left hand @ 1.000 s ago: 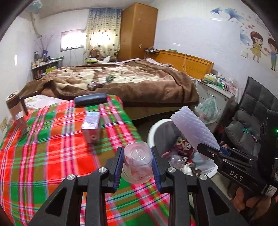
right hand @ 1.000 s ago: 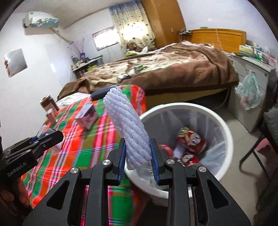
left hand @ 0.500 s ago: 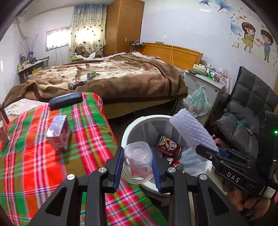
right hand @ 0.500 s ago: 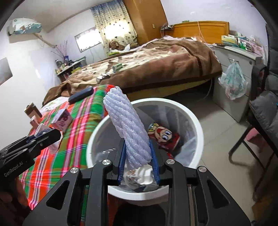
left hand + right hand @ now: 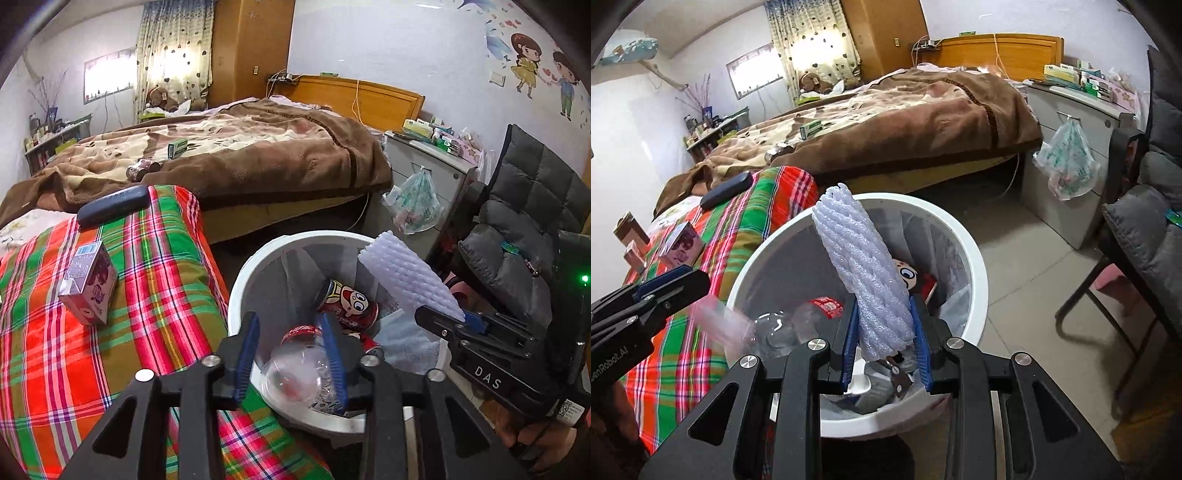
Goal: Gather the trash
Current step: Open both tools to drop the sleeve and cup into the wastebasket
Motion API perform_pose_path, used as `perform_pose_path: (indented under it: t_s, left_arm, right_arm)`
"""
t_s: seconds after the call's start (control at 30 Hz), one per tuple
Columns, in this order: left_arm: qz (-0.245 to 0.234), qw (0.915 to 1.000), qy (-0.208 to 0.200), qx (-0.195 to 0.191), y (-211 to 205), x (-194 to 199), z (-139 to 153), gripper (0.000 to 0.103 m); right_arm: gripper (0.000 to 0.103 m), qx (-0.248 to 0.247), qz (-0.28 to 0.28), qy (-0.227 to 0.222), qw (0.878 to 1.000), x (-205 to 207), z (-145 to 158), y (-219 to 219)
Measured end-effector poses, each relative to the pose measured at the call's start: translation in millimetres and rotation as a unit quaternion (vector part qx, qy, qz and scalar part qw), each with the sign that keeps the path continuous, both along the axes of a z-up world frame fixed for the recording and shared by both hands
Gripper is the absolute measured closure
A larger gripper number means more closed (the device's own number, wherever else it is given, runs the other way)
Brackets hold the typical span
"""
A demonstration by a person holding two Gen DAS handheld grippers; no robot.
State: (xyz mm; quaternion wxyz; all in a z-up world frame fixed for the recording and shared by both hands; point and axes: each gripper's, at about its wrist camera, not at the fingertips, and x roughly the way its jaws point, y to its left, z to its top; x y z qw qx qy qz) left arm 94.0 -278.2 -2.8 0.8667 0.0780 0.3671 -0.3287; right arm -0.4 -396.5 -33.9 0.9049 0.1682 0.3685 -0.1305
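Trash bin [image 5: 236,295], white and lined with a bag, stands on the floor just beside the plaid-covered counter [image 5: 155,266], and I see a red cartoon can [image 5: 349,302] and a clear bottle [image 5: 812,314] already inside it. My left tongs [image 5: 291,354] are spread apart over the rim, and the clear plastic cup [image 5: 295,376] lies loose between them, blurred. My right tongs [image 5: 884,339] are closed on the white foam net sleeve [image 5: 864,273], which stands upright above the bin.
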Motion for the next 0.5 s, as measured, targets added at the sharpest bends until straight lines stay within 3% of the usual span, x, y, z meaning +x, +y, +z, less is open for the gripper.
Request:
perform_pose_path:
  t_s: [0.07,0.23,0.5]
  left_arm:
    - [-0.003,1.0,-0.001,-0.006,0.3,0.5,0.1,0.05]
    - [-0.001,1.0,-0.002,-0.008,2.9,0.0,0.8,0.049]
    - [0.009,0.9999,-0.001,-0.012,14.1,-3.5,3.5,0.048]
  right_arm:
    - [0.072,-0.004,0.001,0.004,1.0,0.2,0.1,0.4]
    - [0.054,-0.015,-0.005,0.01,1.0,-0.3,0.7,1.2]
    - [0.053,-0.011,-0.004,0.007,1.0,-1.6,1.6,2.4]
